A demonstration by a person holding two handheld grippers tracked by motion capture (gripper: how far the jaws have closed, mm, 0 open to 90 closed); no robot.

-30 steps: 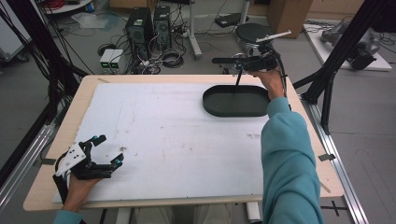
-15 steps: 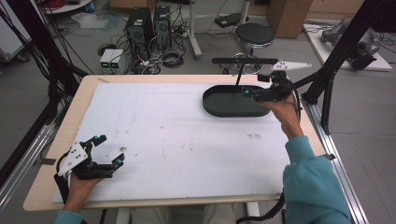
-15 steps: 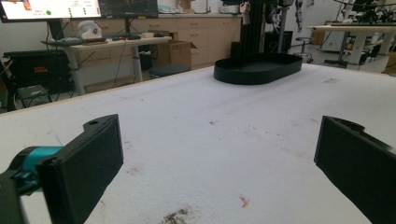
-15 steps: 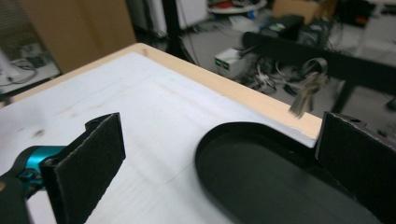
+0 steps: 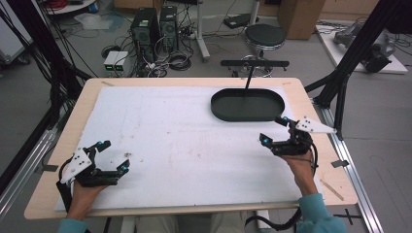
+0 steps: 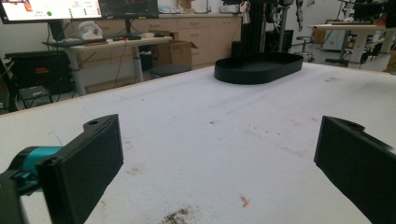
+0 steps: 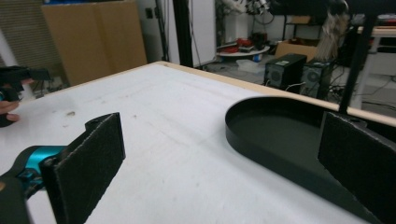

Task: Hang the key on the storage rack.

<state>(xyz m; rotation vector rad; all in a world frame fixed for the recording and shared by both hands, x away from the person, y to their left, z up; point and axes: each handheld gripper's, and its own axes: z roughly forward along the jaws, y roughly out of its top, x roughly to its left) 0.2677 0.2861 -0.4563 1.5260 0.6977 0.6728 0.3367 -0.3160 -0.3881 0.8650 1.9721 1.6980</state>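
A black oval tray [image 5: 219, 110] rests empty on the white table cover at the back right; it also shows far off as the tray [image 6: 259, 70] and close as the tray [image 7: 275, 140]. My right gripper [image 5: 273, 130] hovers just in front of it, near the table's right edge, open with nothing between its jaws, which have just been opening wider. In its own view the right gripper [image 7: 224, 158] points at the tray's near wall. My left gripper [image 5: 113, 156] stays at the front left, open and empty; the left gripper [image 6: 224, 163] looks low across the cover.
The white cover [image 5: 184, 145] carries faint stains and a dark smudge [image 6: 175, 217]. A black T-shaped stand [image 5: 252, 64] rises behind the tray. Beyond the table stand a stool [image 5: 265, 35] and computer cases [image 5: 155, 22] with cables. Black frame posts [image 5: 342, 82] flank the right side.
My right hand has come back from the tray's far side, toward the person and downward, to the table's right front. The left hand has not moved.
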